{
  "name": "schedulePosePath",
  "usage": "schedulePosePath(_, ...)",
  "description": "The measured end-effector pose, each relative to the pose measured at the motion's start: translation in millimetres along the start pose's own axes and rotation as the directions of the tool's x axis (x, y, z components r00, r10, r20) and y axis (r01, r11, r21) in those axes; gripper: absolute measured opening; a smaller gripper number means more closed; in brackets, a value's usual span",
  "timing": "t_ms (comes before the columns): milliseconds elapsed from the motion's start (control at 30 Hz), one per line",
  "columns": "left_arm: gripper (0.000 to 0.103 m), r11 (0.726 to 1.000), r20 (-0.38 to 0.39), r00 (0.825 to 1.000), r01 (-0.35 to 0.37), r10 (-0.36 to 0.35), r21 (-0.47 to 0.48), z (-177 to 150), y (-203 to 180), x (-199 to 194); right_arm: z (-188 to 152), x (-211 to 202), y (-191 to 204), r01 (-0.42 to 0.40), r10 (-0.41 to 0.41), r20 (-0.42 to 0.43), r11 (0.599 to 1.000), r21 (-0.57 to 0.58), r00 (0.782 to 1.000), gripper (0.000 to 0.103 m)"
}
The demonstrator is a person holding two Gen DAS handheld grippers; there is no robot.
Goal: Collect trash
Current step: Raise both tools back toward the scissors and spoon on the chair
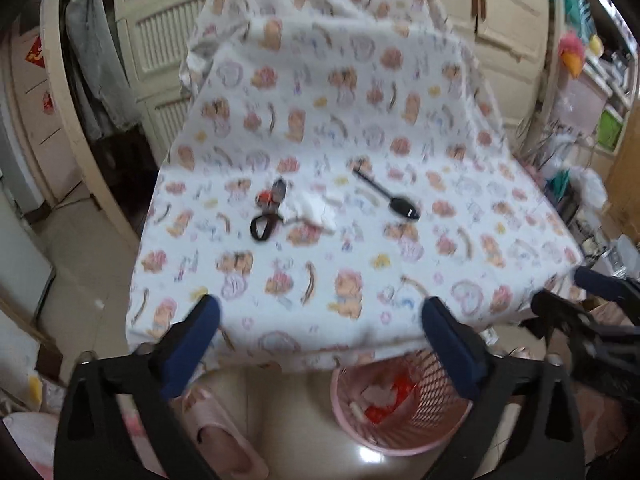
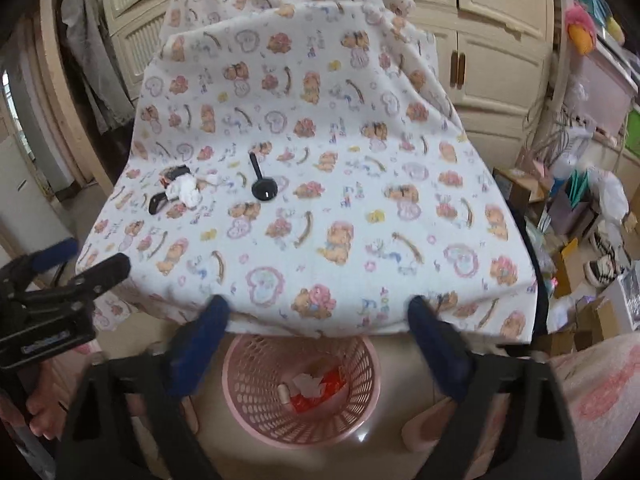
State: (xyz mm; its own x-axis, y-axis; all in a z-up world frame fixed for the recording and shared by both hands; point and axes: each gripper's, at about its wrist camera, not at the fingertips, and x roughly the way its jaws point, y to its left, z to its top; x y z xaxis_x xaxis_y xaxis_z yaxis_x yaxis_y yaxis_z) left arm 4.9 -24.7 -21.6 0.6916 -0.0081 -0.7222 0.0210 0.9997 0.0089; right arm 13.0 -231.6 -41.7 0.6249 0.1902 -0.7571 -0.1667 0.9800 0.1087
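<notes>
A: The left gripper stood with its blue-padded jaws spread wide and nothing between them, hanging over the near edge of the cloth-covered table. How was the other one?

B: The right gripper was parted too, empty, over the same edge. Seen from the left wrist it showed at the far right, and the left one showed at the far left from the right wrist.

A: And the trash?

B: A pink mesh wastebasket stood on the floor just below the table's edge, under both grippers. Inside it lay crumpled white paper, something red and a small pale cylinder; what those two were I could not tell.

A: On the table, a crumpled white tissue lay toward the left, touching a small black and orange object with a black strap loop. The blur hid what that object was.

B: A black plastic spoon lay to the right of the tissue, apart from it, bowl toward the near side. Neither gripper touched anything on the cloth.

A: A pink slipper sat on the floor, left of the basket.

B: Cream cabinet doors rose behind the table, and boxes and bags were piled at the right.
</notes>
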Motion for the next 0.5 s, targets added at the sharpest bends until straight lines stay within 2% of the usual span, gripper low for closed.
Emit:
schedulePosePath(33, 0.102, 1.000, 0.011, 1.000, 0.008, -0.008, -0.004, 1, 2, -2, 3, -2, 0, -0.010, 0.010, 0.002, 1.000, -0.006, 1.000, 0.056)
schedulePosePath(100, 0.102, 1.000, 0.022, 1.000, -0.013, 0.013, -0.023, 3, 6, -6, 12, -3, 1, -0.055, 0.055, 0.007, 0.998, -0.005, 0.998, 0.051)
schedulePosePath(267, 0.102, 0.999, 0.104, 0.994, -0.039, 0.041, -0.023, 16, 12, -18, 26, -13, 8, -0.100, 0.102, 0.056, 0.994, -0.034, 0.993, 0.048)
schedulePosePath(367, 0.102, 0.999, 0.181, 0.983, -0.018, 0.023, -0.031, 34, 19, -30, 39, -19, 18, -0.081, 0.092, 0.106, 0.991, -0.103, 0.990, 0.044)
schedulePosePath(433, 0.102, 1.000, 0.186, 0.982, -0.020, 0.023, -0.016, 51, 23, -32, 49, -22, 24, -0.040, 0.064, 0.139, 0.985, -0.170, 0.988, 0.044)
schedulePosePath(500, 0.102, 1.000, 0.182, 0.983, -0.022, 0.023, -0.007, 68, 28, -31, 61, -22, 23, -0.057, 0.086, 0.142, 0.980, -0.193, 0.986, 0.044)
